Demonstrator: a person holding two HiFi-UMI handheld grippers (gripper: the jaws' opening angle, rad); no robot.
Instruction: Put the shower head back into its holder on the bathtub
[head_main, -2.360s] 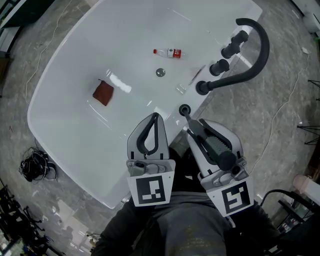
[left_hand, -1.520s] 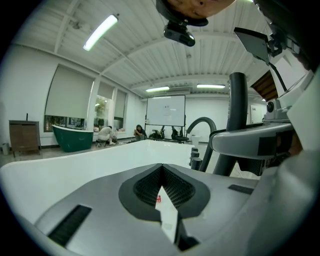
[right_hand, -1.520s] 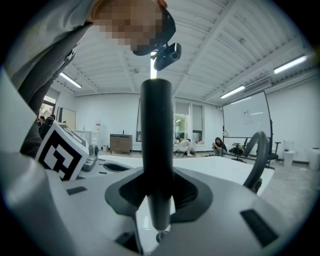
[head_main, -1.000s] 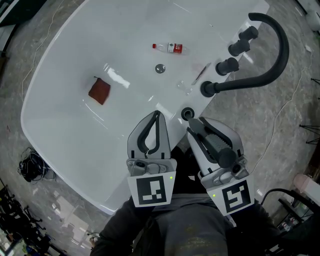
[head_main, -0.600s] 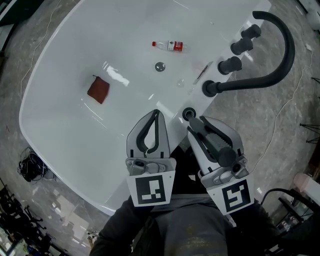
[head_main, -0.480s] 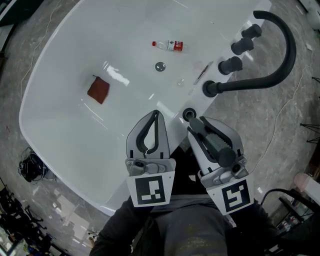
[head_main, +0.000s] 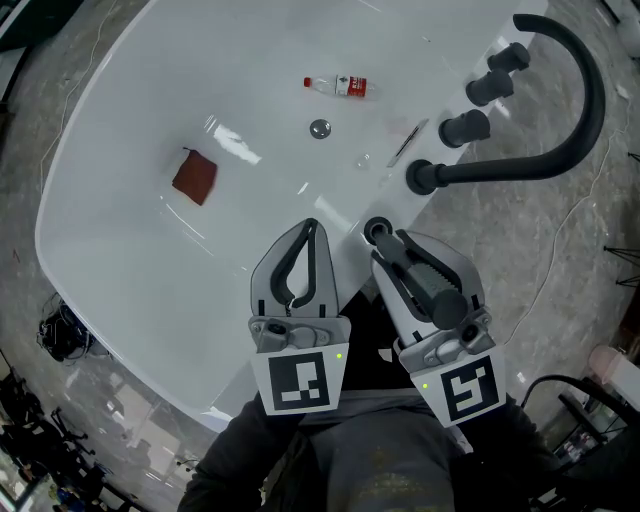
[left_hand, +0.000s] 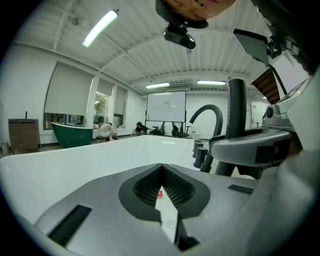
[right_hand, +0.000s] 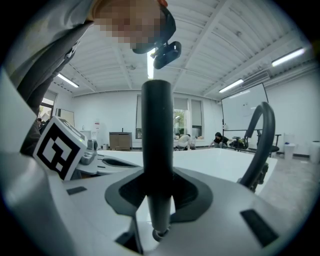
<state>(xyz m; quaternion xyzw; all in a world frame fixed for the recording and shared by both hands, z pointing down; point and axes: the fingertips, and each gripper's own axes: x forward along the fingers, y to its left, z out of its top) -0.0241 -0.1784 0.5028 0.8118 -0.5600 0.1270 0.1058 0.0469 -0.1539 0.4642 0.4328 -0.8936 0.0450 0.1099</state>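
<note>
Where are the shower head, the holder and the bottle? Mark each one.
shower head (head_main: 428, 284), head view, on the ribbed middle of its handle.
holder (head_main: 367, 227), head view, on the left edge of its dark ring.
bottle (head_main: 341, 86), head view, on its label.

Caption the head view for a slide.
Right gripper holds the black shower head at its holder on the bathtub rim; left gripper sits shut alongside.

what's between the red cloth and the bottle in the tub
Nothing: the head view shows bare bathtub floor between the red cloth and the bottle; the drain lies just off that line.
</note>
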